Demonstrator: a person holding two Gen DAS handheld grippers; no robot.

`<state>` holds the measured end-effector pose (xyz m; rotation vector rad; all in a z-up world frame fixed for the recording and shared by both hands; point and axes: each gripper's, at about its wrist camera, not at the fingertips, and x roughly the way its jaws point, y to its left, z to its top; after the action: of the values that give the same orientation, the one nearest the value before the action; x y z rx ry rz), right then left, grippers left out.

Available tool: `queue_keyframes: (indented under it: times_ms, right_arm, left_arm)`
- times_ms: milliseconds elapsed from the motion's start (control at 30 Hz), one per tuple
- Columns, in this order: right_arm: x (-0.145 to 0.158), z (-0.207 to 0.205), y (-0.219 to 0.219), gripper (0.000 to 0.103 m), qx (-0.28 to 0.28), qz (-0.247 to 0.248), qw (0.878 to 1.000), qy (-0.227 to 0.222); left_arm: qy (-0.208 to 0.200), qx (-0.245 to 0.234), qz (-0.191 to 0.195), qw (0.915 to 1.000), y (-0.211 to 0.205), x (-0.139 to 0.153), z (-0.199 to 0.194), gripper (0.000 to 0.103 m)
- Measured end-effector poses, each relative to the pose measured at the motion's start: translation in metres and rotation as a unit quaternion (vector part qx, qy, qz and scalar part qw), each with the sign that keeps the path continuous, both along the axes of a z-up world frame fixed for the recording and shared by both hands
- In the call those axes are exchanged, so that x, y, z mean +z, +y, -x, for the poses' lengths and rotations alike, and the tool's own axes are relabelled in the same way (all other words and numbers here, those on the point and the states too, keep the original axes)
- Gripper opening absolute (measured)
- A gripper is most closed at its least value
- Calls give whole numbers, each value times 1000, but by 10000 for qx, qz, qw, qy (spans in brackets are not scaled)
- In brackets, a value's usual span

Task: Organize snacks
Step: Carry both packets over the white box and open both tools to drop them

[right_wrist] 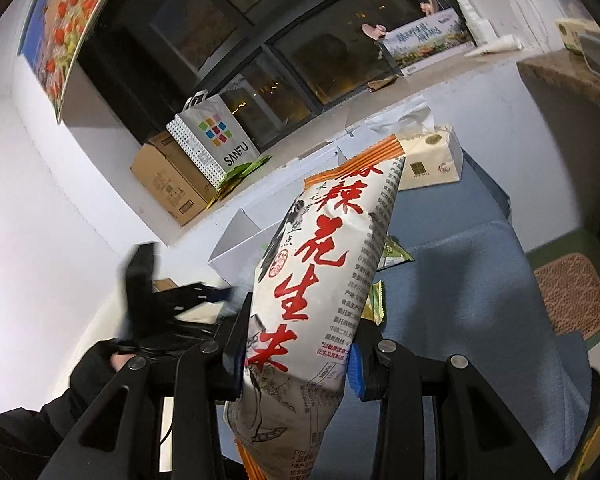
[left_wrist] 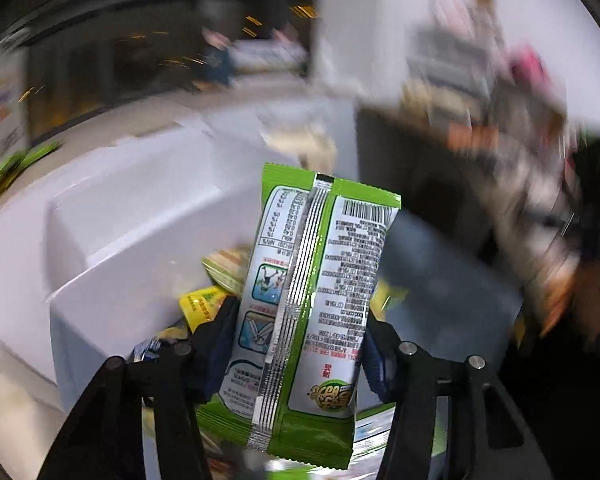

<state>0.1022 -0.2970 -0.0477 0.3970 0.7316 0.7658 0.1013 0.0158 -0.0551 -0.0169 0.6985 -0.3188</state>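
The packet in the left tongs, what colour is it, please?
Green and white packet, clearest in the left wrist view.

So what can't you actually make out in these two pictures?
- Left wrist view: the shelf clutter at upper right is smeared by motion blur.
- Left wrist view: the snacks in the white box are mostly hidden behind the green packet.
- Right wrist view: the peanut bag runs off the bottom edge.

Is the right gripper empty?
No. The right gripper is shut on a white peanut bag with red characters, pinched between its fingers.
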Motion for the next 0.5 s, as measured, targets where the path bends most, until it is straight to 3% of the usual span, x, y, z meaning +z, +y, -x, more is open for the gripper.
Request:
queue_keyframes:
  times_ms: [67, 200, 400, 500]
  right_arm:
    - [3, 3, 7, 41, 36, 174, 9997, -165]
    - [15, 1, 29, 41, 114, 728, 9950, -677]
    - [52, -21, 82, 41, 241, 1358, 9771, -1619]
    - [69, -42, 111, 41, 297, 1467, 9704, -1894]
  left_arm:
    - [-386, 472, 431, 9972, 10, 17, 25, 60]
    - [-875, 1080, 860, 9866, 27, 41, 45, 60]
    - [-1065, 1688, 1223, 9722, 62, 78, 23, 60]
    - [-1117, 1982, 1283, 9653, 83, 95, -10, 60]
